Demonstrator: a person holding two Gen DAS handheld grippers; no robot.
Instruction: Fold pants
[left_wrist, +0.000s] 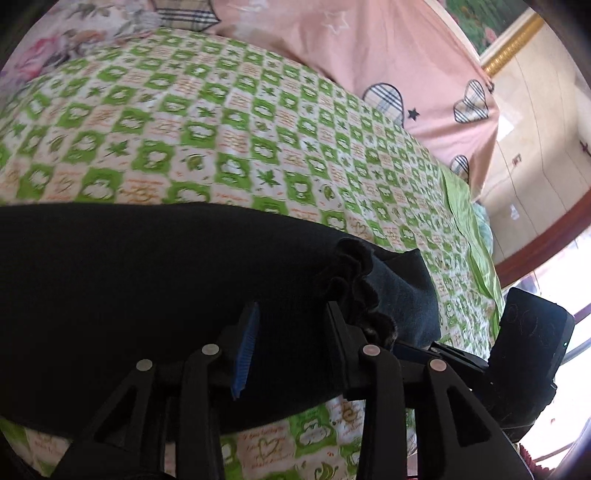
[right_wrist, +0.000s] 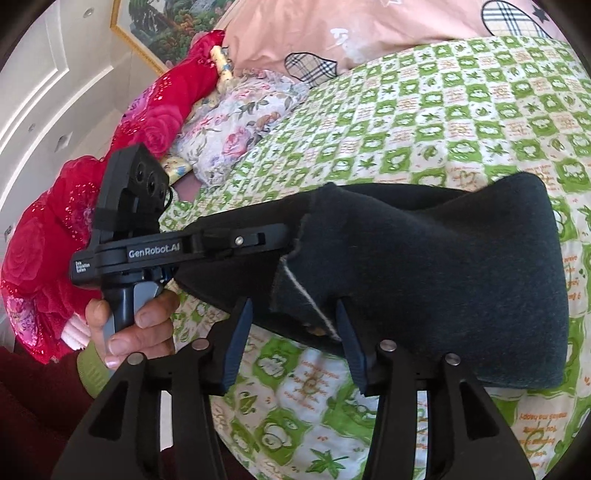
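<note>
The black pants (left_wrist: 147, 280) lie folded on the green checked bedsheet (left_wrist: 221, 129). In the left wrist view my left gripper (left_wrist: 291, 314) is open, its fingers over the pants near the ruffled waistband (left_wrist: 358, 280). In the right wrist view the pants (right_wrist: 443, 273) lie as a dark folded bundle. My right gripper (right_wrist: 293, 314) is open, its fingers on either side of a corner of the cloth without pinching it. The left gripper's body (right_wrist: 177, 251) lies across the pants' left end, held by a hand (right_wrist: 136, 325).
A pink quilt with plaid hearts (left_wrist: 388, 55) lies at the far side of the bed. A floral pillow (right_wrist: 236, 125) and red rose blanket (right_wrist: 48, 236) are at the left. The right gripper's body (left_wrist: 532, 347) shows at the bed's right edge.
</note>
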